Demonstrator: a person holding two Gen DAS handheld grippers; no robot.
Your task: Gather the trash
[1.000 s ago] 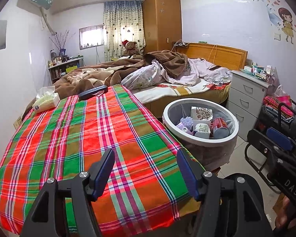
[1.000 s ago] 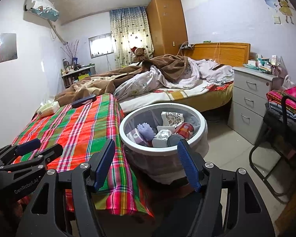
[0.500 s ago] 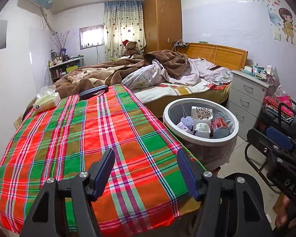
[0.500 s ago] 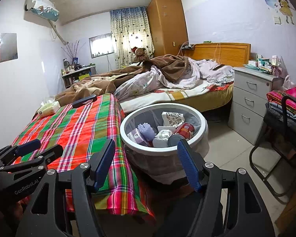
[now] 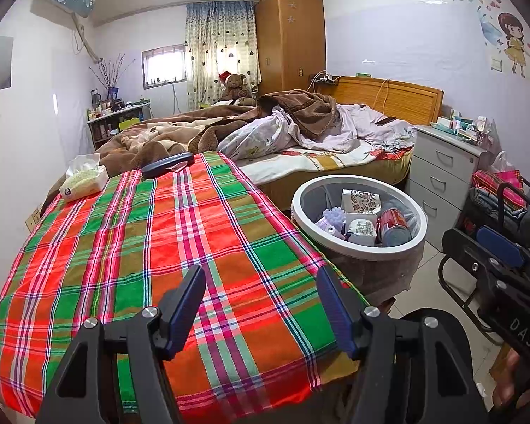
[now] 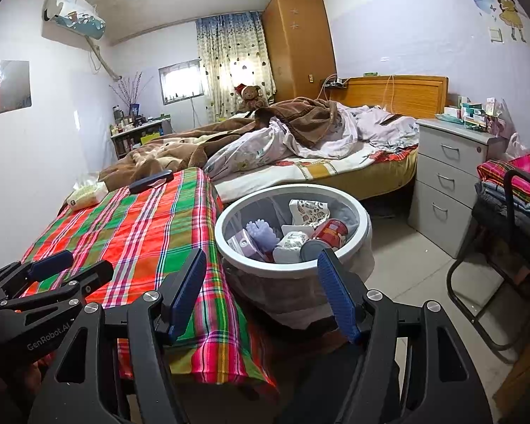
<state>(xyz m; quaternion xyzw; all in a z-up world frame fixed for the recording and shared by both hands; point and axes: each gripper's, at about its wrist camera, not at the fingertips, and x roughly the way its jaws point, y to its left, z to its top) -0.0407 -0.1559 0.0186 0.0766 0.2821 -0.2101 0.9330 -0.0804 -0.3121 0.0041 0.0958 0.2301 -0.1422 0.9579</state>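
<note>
A round white-rimmed trash bin [image 5: 300, 194] stands on the floor right of the table, also in the right wrist view [image 6: 226, 212]. It holds a red can [image 5: 394, 224], a crumpled patterned carton [image 5: 358, 199], a purple knobbly piece [image 5: 334, 216] and white cups [image 5: 361, 228]. My left gripper [image 5: 261, 304] is open and empty above the plaid tablecloth [image 5: 152, 247]. My right gripper [image 6: 261, 293] is open and empty, just in front of the bin and above the table's right edge.
A tissue pack [image 5: 83, 180] and a dark flat case [image 5: 168, 164] lie at the table's far end. An unmade bed [image 5: 300, 134] stands behind. A grey drawer unit [image 5: 441, 173] and a black metal chair with clothes [image 6: 505, 205] stand at the right.
</note>
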